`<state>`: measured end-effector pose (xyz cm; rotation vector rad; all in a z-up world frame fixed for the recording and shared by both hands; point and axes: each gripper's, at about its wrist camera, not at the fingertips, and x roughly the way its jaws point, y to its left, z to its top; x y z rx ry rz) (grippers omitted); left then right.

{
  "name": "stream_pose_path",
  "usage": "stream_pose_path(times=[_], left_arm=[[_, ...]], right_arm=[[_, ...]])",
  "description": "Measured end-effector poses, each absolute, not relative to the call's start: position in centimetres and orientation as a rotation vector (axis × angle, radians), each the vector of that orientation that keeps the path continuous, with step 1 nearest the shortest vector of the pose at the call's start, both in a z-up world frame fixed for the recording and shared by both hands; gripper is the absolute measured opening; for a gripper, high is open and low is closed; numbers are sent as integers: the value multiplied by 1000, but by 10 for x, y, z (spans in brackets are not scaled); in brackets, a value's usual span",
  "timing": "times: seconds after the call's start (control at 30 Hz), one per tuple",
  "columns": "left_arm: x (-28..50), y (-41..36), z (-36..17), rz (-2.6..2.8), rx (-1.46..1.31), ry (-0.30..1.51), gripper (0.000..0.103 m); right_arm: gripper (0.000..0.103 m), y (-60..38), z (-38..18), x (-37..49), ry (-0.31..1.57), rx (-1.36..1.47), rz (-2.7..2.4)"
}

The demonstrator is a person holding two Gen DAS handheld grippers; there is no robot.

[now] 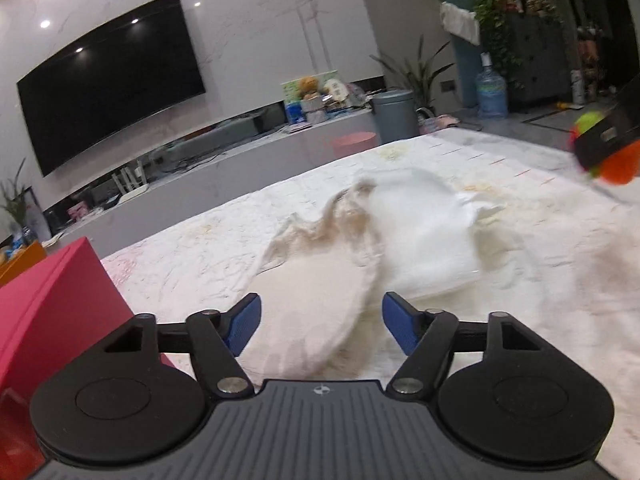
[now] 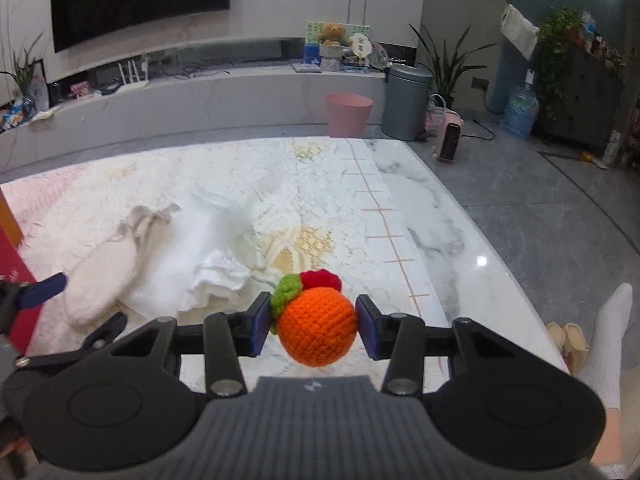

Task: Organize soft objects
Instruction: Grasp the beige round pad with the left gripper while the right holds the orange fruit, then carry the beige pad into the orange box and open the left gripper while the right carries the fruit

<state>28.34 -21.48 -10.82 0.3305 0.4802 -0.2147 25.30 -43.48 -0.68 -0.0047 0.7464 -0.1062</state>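
Observation:
My right gripper (image 2: 316, 326) is shut on a crocheted orange fruit (image 2: 316, 334) with a green leaf and a red tuft, held above the table. The same fruit (image 1: 620, 168) shows at the far right edge of the left wrist view. A cream drawstring pouch (image 1: 316, 300) lies on a folded white cloth (image 1: 428, 240). My left gripper (image 1: 322, 326) is open, its blue pads on either side of the pouch's near end and clear of it. In the right wrist view the pouch (image 2: 108, 276) and white cloth (image 2: 192, 248) lie at the left, with the left gripper (image 2: 76, 312) at the pouch's near end.
A red box (image 1: 52, 312) stands at the table's left edge. A lace tablecloth (image 2: 304, 208) covers the marble table (image 2: 460, 240). A person's leg in a white sock (image 2: 608, 340) is at the right. A pink bin (image 2: 348, 114) and a grey bin (image 2: 406, 100) stand beyond the table.

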Motion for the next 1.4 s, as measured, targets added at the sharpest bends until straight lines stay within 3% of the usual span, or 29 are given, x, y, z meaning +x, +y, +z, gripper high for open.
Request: stream_pose_path(times=[0.07, 0.1, 0.17, 0.23, 0.3, 0.77, 0.87, 1.03, 1.4], left_arm=[[294, -211, -111, -218, 307, 541, 62], [300, -209, -113, -224, 287, 577, 49], [304, -205, -114, -229, 258, 601, 42], [301, -203, -112, -239, 249, 601, 16], [293, -205, -110, -227, 270, 582, 7], [218, -150, -15, -422, 30, 666, 6], [195, -124, -12, -448, -23, 706, 6], [161, -90, -14, -459, 21, 597, 6], [159, -77, 1, -459, -61, 518, 6]], right_arm=[[45, -432, -4, 251, 738, -7, -96], [45, -430, -3, 250, 737, -9, -89], [45, -429, -3, 248, 737, -8, -81], [45, -428, -2, 247, 740, -5, -75], [45, -427, 0, 246, 739, -1, -69], [45, -416, -6, 246, 754, -1, -64], [45, -410, -9, 245, 759, -13, -62], [45, -406, -7, 241, 746, -23, -36], [45, -408, 10, 230, 702, -2, -18]])
